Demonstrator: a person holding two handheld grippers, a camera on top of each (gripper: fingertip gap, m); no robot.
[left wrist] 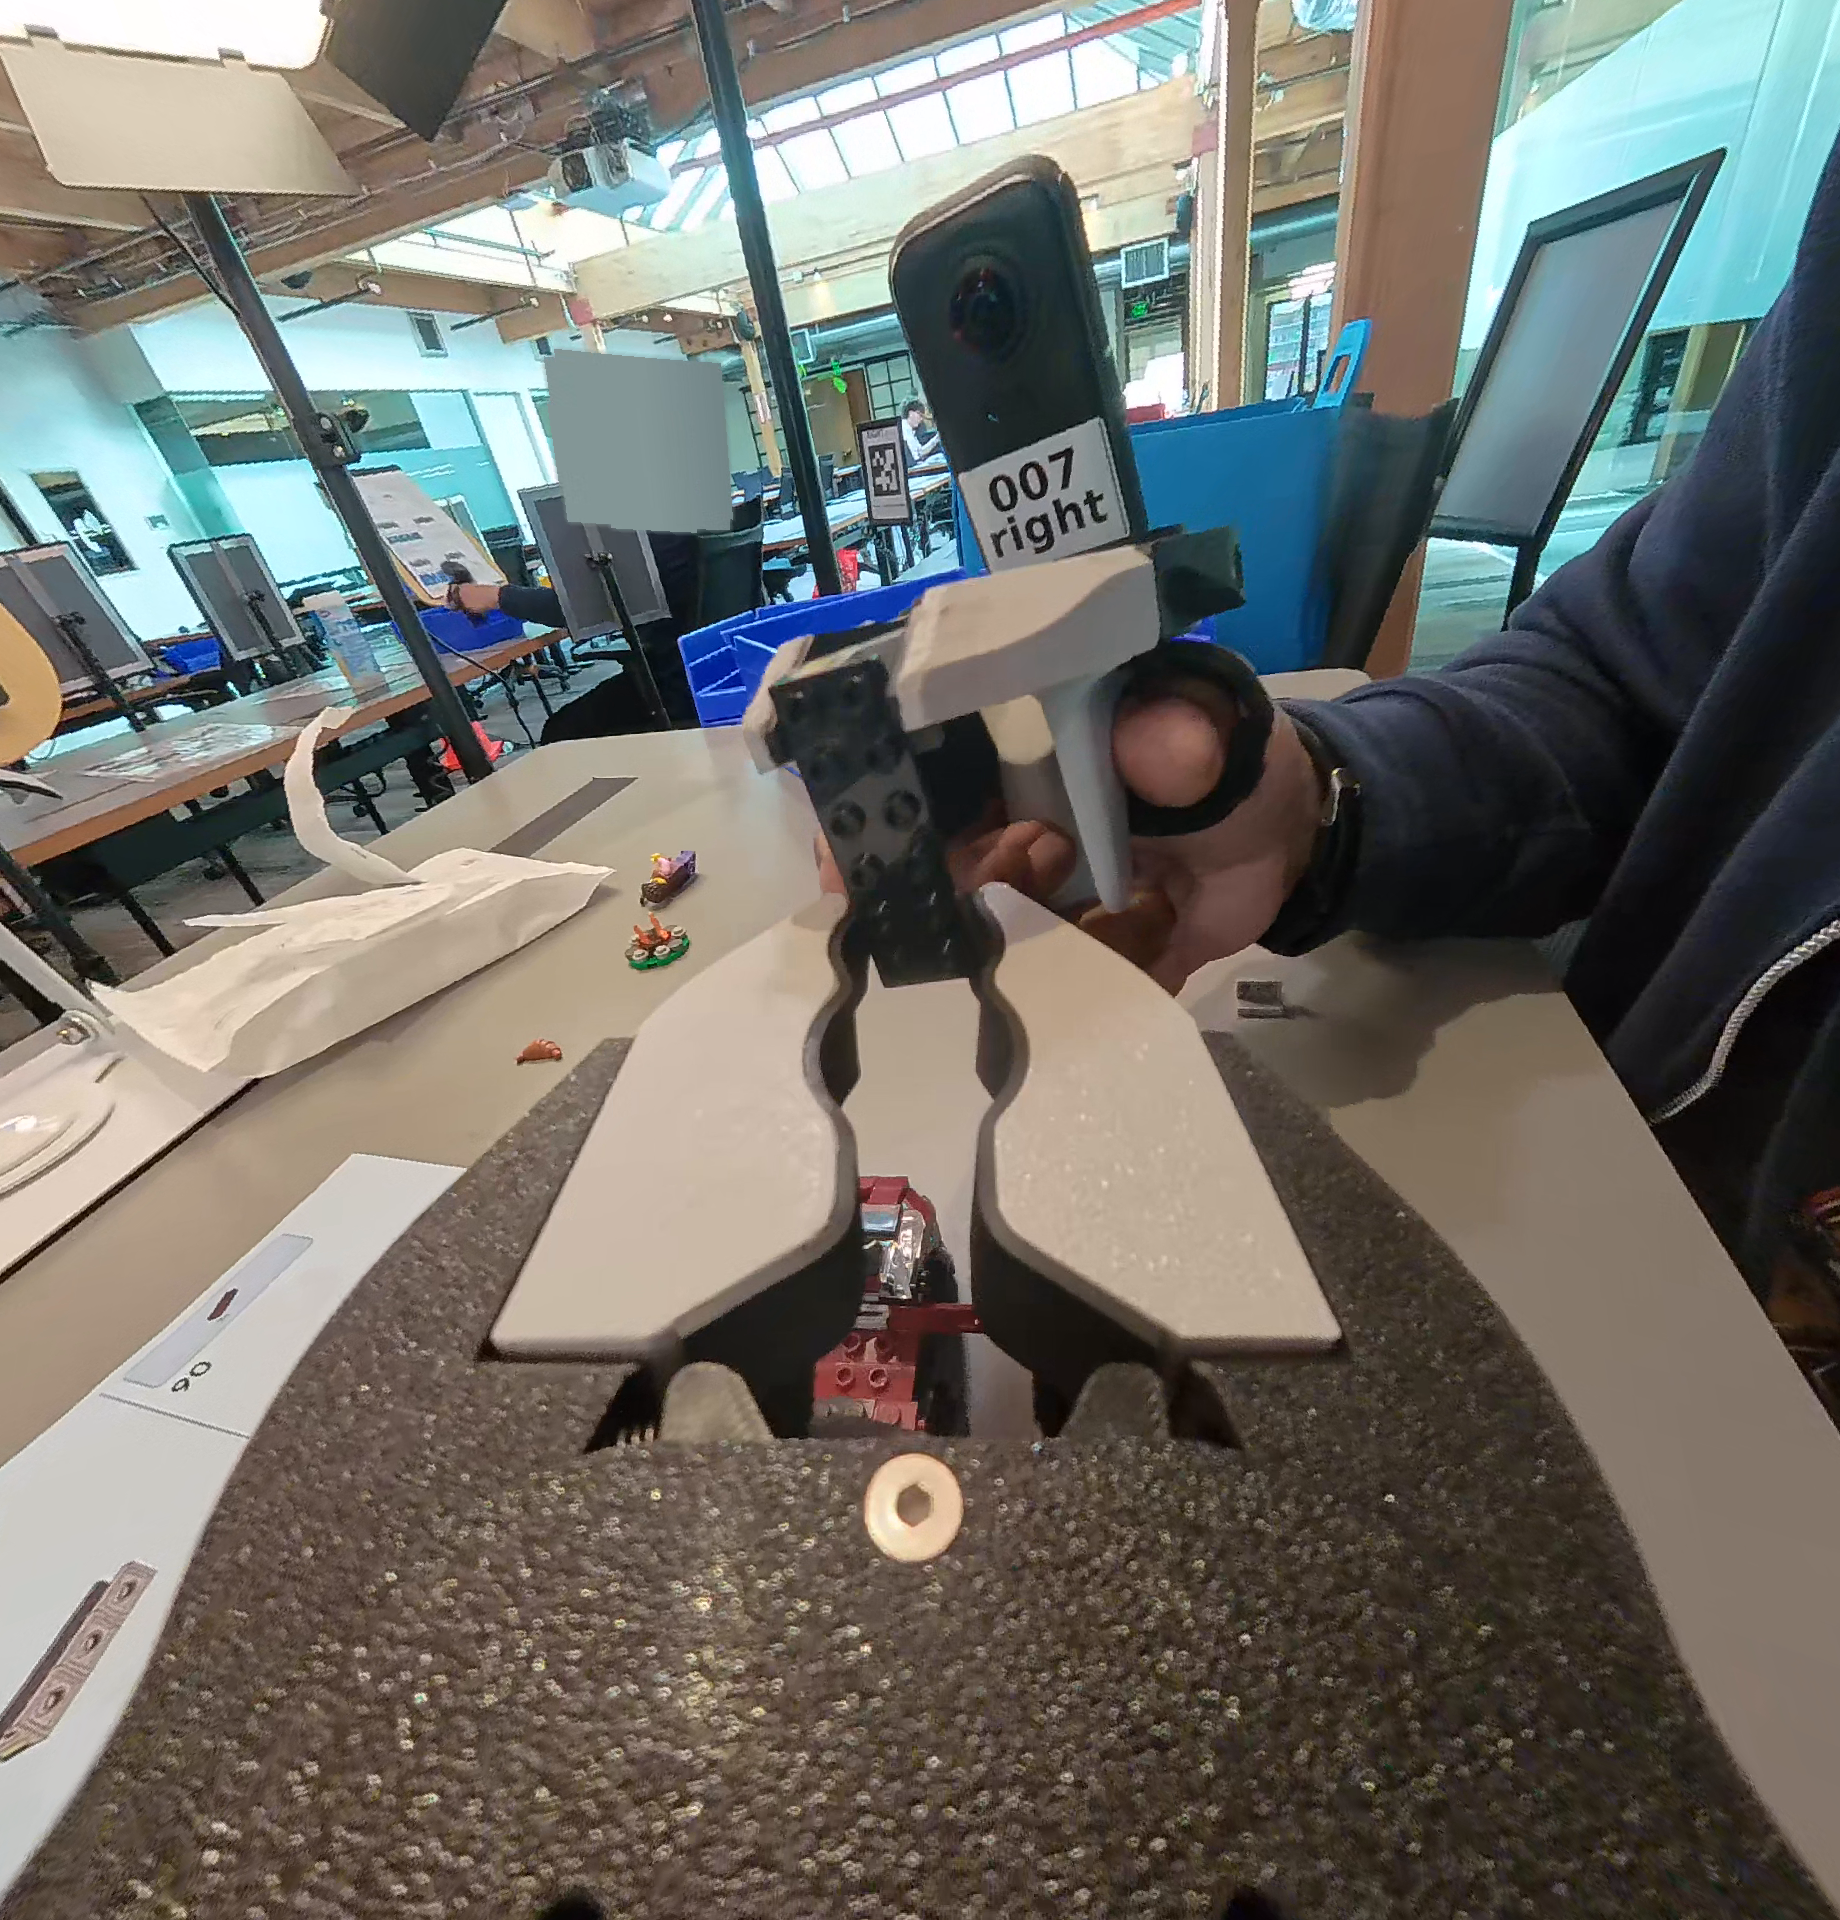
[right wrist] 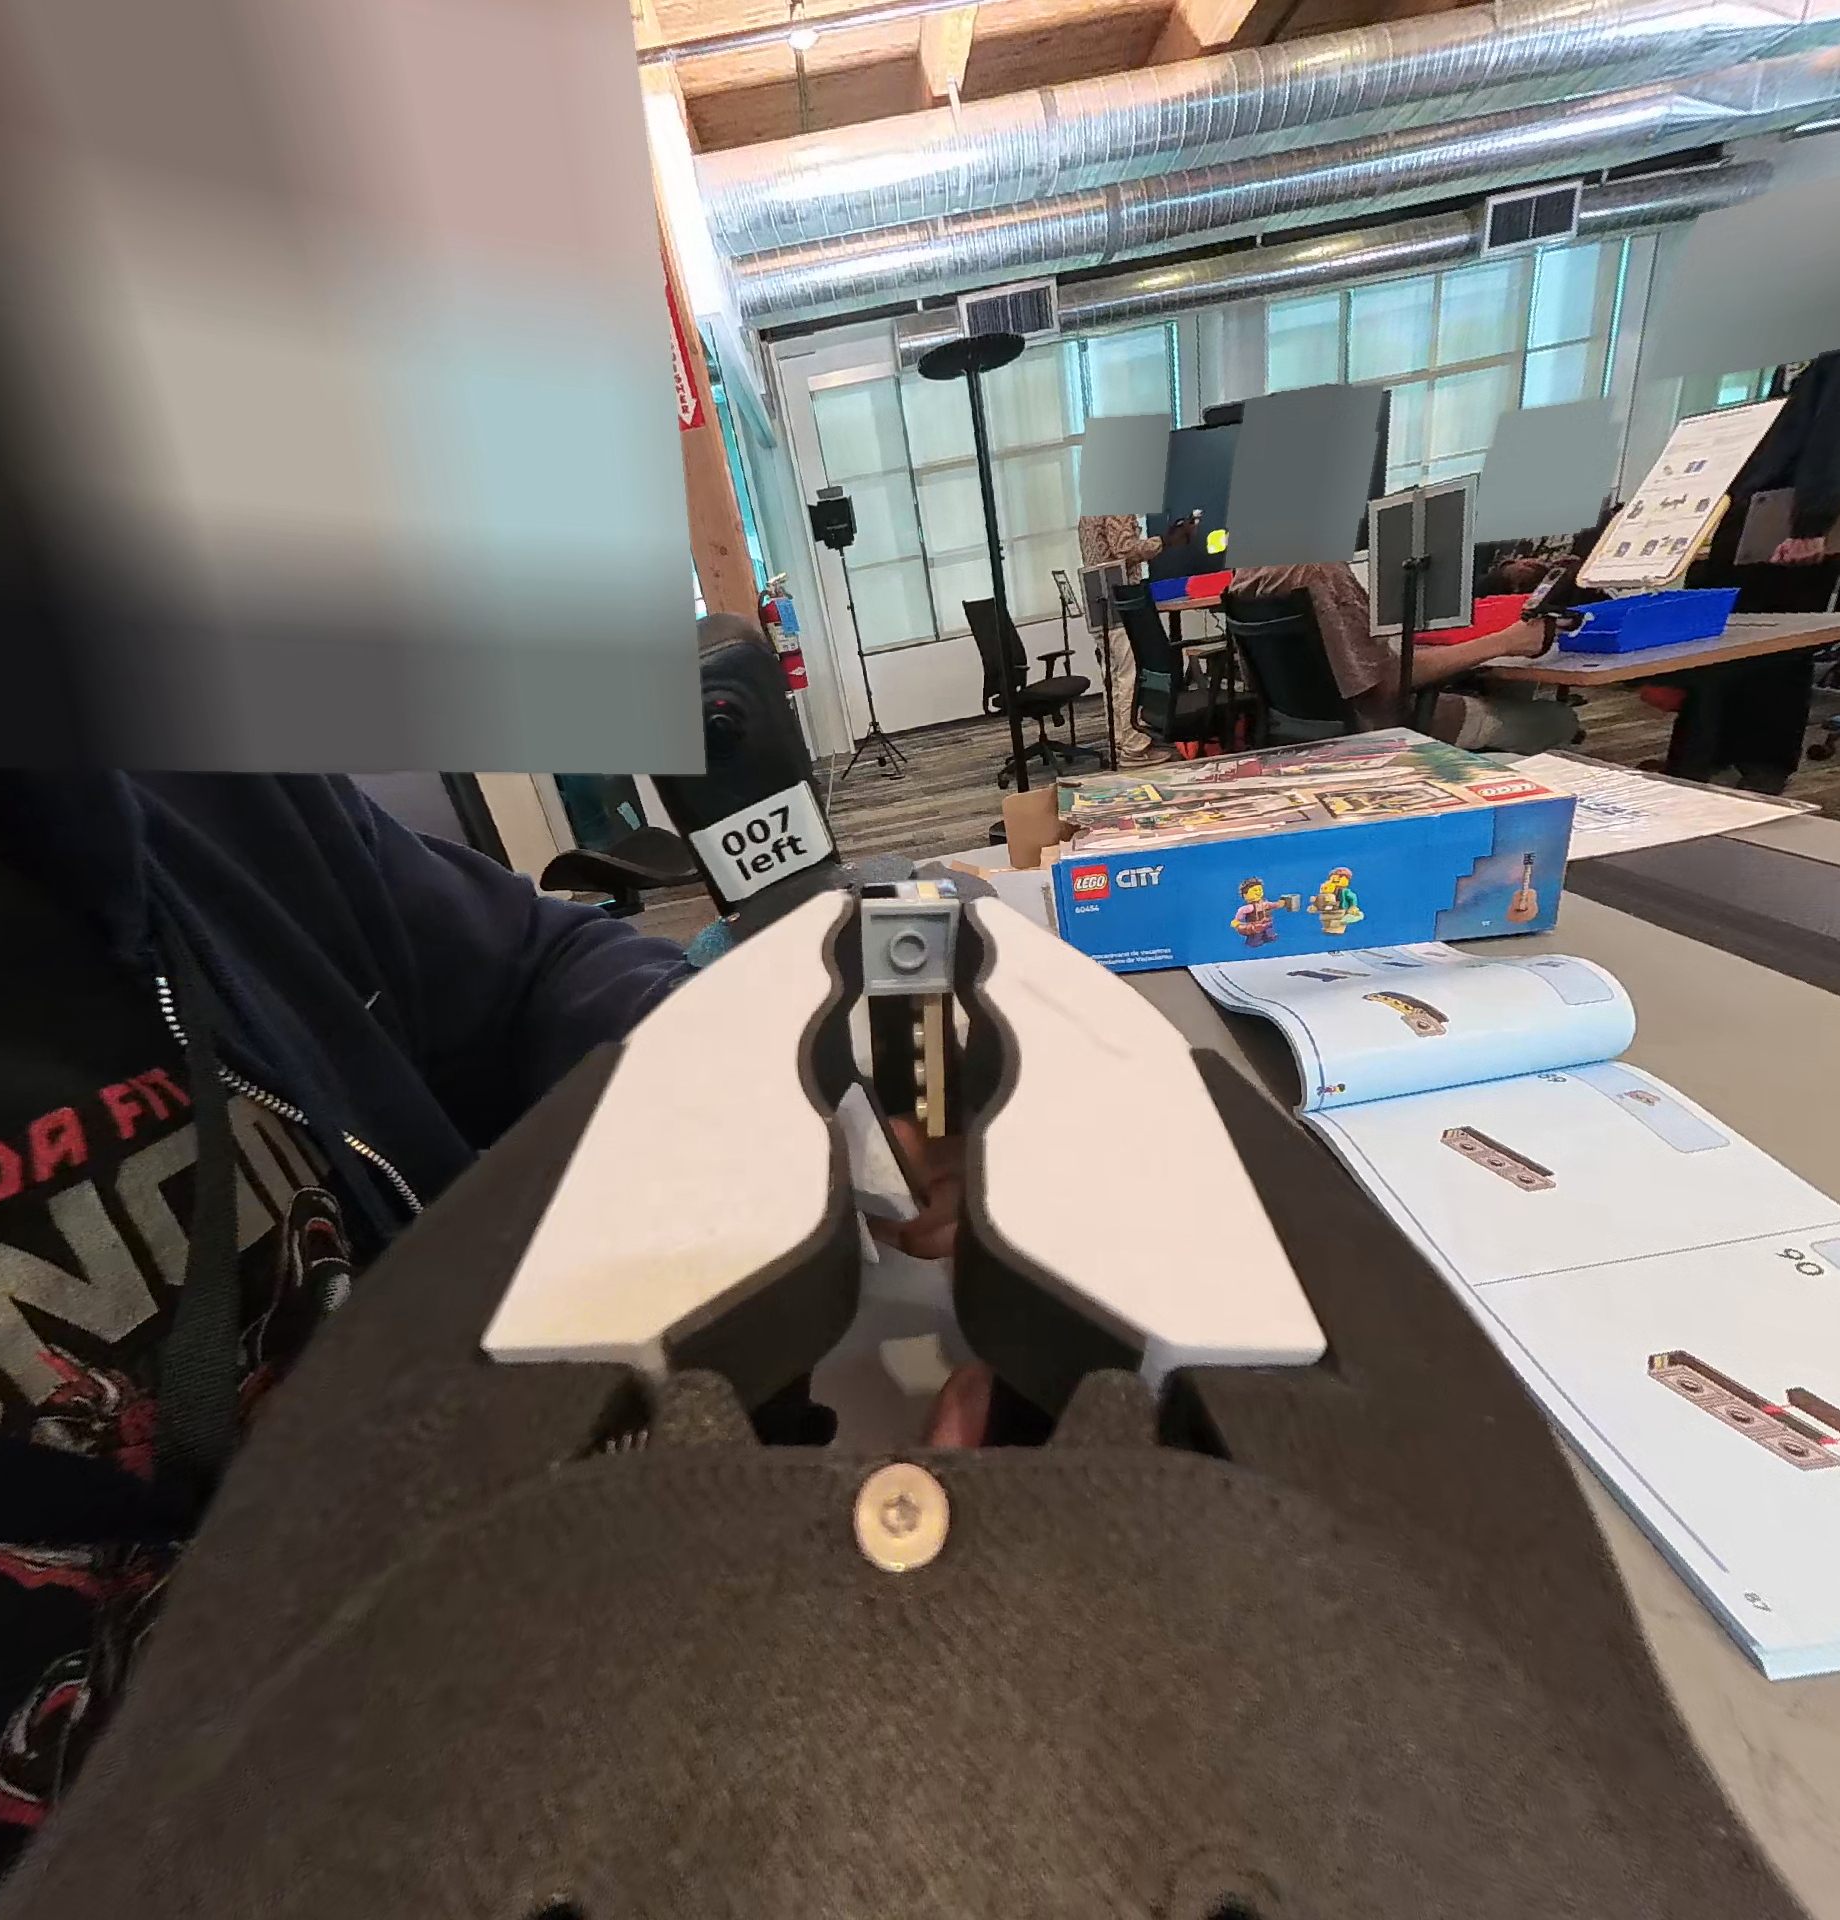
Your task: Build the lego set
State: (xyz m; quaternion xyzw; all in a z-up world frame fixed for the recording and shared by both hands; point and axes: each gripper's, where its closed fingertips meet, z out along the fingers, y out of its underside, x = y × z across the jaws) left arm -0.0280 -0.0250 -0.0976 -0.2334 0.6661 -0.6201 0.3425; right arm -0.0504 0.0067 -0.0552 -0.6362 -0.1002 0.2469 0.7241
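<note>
A: Black studded plastic brick plate (left wrist: 885, 831), rigid, light, pinched at both ends: left claw (left wrist: 911, 961) low, right claw (right wrist: 908, 951) gripping the end with the grey square stud piece (right wrist: 908, 945).

B: Location?

A: Midair above the grey counter (left wrist: 604, 810). Take it by its flat edges.

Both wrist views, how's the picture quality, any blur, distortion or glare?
Left wrist view: fisheye bends the black poles; the black studded plate and the hand are motion-smeared; skylights are bright. Right wrist view: sharper, the grey square plate is crisp; windows are washed out.
</note>
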